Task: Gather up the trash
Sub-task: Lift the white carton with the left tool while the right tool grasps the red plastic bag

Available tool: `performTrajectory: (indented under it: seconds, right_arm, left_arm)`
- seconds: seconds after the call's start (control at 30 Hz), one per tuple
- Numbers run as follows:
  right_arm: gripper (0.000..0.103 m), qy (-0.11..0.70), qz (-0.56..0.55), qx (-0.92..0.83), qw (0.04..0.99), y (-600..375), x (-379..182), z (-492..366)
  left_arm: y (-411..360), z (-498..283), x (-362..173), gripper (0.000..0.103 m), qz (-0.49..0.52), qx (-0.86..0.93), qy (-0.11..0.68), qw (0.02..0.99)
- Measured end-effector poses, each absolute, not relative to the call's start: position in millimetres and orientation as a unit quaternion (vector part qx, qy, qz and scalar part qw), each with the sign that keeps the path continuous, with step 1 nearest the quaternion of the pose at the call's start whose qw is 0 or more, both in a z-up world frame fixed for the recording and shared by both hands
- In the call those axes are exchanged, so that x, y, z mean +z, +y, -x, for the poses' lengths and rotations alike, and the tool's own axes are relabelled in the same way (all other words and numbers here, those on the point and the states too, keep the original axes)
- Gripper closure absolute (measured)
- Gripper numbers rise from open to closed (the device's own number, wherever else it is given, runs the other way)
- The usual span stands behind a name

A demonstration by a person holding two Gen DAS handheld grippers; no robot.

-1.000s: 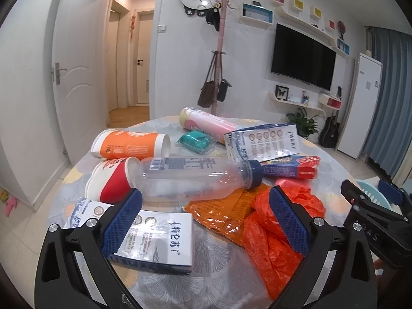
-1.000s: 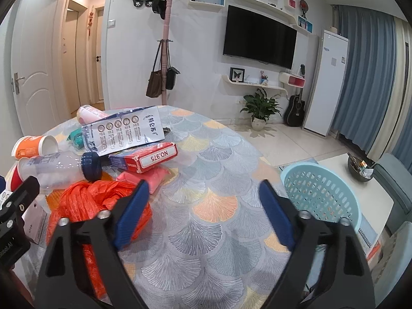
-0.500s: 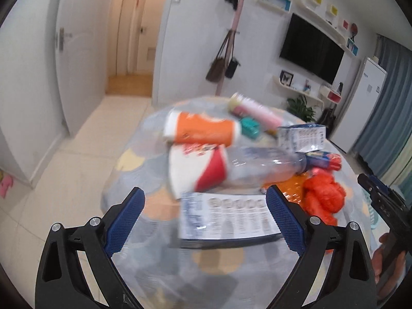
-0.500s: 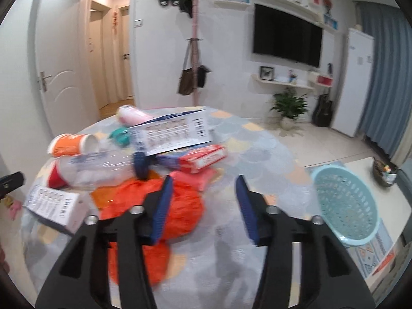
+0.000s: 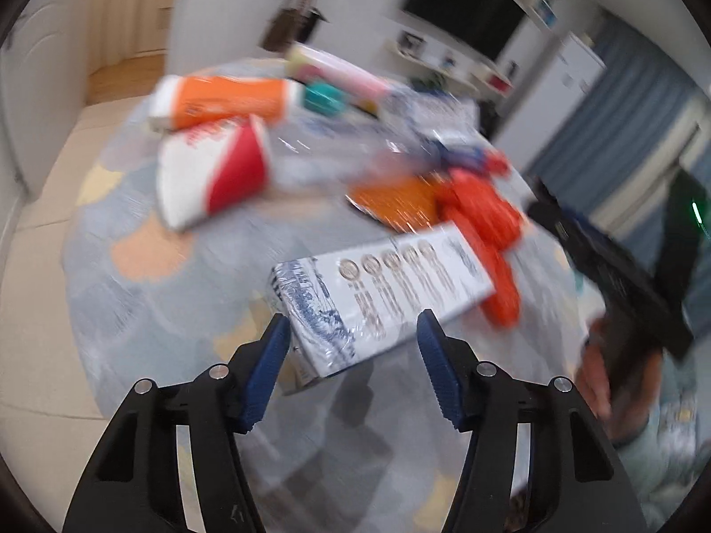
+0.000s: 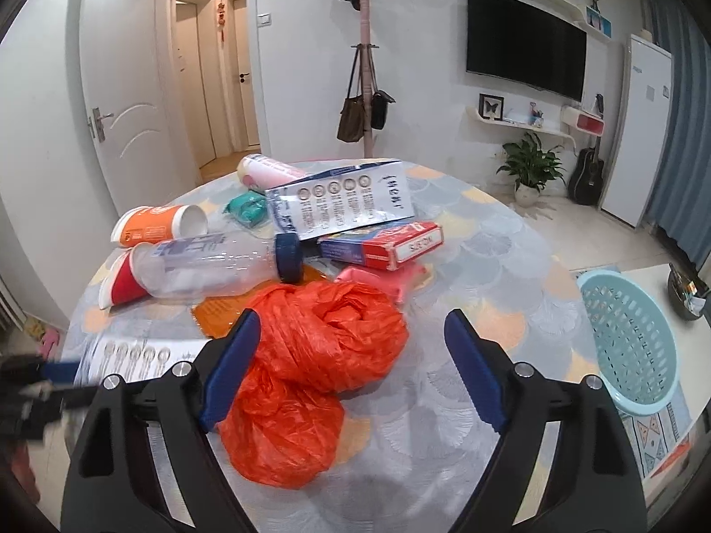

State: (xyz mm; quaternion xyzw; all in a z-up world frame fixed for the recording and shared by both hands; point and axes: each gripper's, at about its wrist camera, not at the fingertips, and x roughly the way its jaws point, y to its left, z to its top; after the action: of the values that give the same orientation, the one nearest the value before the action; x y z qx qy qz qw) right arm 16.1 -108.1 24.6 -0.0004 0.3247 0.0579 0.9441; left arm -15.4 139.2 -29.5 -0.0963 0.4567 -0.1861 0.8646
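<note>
A round tabletop (image 6: 489,240) is strewn with trash. The left gripper (image 5: 353,351) is open, its fingers straddling the near end of a white carton (image 5: 382,297), whose long axis runs away and to the right; the picture is blurred, so contact is unclear. The right gripper (image 6: 351,364), also open and empty, hovers above a crumpled orange plastic bag (image 6: 320,355) lying directly ahead. A red box (image 6: 382,244) behind it reads "NO.975" upside down. A pale blue basket (image 6: 631,342) stands off the table's right edge.
</note>
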Motion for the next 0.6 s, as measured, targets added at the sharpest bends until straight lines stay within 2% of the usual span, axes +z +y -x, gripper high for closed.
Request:
performTrajectory:
  seconds: [0.13, 0.2, 0.3, 0.37, 0.6]
  right_arm:
    - [0.022, 0.328, 0.000, 0.062, 0.943, -113, 23, -14]
    - [0.022, 0.331, 0.002, 0.066, 0.941, -113, 22, -15]
    - [0.022, 0.336, -0.003, 0.074, 0.939, -115, 21, -17]
    - [0.022, 0.341, -0.011, 0.083, 0.936, -117, 20, -19]
    - [0.021, 0.358, -0.016, 0.106, 0.927, -114, 20, -30]
  left_arm:
    - [126, 32, -28, 0.040, 0.062, -0.209, 0.463, 0.859]
    - [126, 35, -22, 0.021, 0.046, -0.201, 0.452, 0.868]
    - [132, 27, -10, 0.012, 0.027, -0.183, 0.424, 0.886]
    - [125, 14, -10, 0.009, 0.018, -0.196, 0.426, 0.883]
    - [81, -35, -33, 0.009, -0.037, -0.239, 0.471, 0.849]
